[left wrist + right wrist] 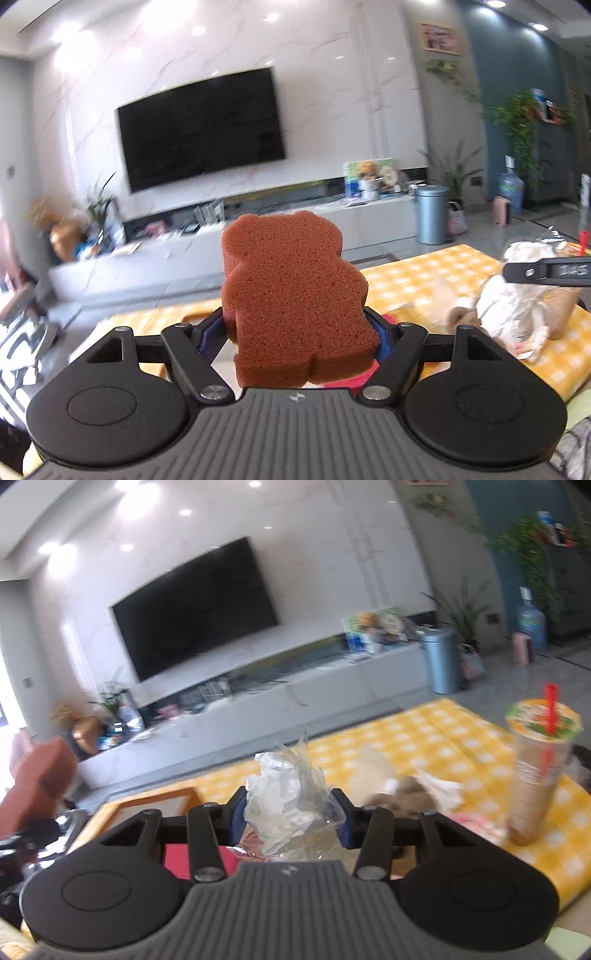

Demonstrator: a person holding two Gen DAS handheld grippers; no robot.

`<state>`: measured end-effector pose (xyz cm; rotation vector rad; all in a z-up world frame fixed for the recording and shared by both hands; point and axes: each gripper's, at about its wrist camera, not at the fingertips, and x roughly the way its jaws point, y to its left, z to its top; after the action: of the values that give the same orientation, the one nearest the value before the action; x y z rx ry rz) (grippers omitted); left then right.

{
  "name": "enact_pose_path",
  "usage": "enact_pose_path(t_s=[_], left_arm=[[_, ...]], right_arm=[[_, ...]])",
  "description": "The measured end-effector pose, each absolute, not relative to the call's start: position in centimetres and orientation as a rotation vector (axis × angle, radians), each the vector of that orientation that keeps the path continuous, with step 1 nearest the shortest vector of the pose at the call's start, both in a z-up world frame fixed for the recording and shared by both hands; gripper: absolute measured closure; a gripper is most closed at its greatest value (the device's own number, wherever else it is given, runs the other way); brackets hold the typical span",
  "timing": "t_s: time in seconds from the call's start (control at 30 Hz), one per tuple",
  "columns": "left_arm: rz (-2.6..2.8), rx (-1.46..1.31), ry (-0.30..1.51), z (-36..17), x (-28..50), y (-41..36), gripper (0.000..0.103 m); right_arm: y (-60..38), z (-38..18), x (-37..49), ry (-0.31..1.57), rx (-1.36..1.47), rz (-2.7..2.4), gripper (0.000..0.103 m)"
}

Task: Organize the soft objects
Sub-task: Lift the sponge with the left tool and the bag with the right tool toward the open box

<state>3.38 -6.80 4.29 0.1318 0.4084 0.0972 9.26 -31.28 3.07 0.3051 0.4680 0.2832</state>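
one sponge (295, 295), one plastic wad (291, 805)

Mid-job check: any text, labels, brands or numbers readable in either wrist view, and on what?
"045", roughly, blurred: on the right tongs' black finger, seen from the left wrist view.
Drink cup lid and sleeve print: too blurred to read.
Water jug label: too small.
Wall picture: unreadable.
Brown sponge: no text.

Porous matt sponge (295, 295), crinkled glossy plastic wrap (291, 805), smooth checked tablecloth (424, 731).
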Motion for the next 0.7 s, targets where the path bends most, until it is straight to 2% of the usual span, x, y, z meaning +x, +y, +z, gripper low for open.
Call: enact_pose_path(t_s=[0.4,0.7], left_arm=[[-0.045,0.064,0.534,0.2,5.4,0.7,0.016],[-0.003,-0.022,0.709,-3.8,7.9,4.2,0.016]], right_arm=[[-18.7,5.2,9.3,0.478,0.257,0.502,0.057],[-12.3,1.1,11.6,0.569,0.237,0.520,0.057]])
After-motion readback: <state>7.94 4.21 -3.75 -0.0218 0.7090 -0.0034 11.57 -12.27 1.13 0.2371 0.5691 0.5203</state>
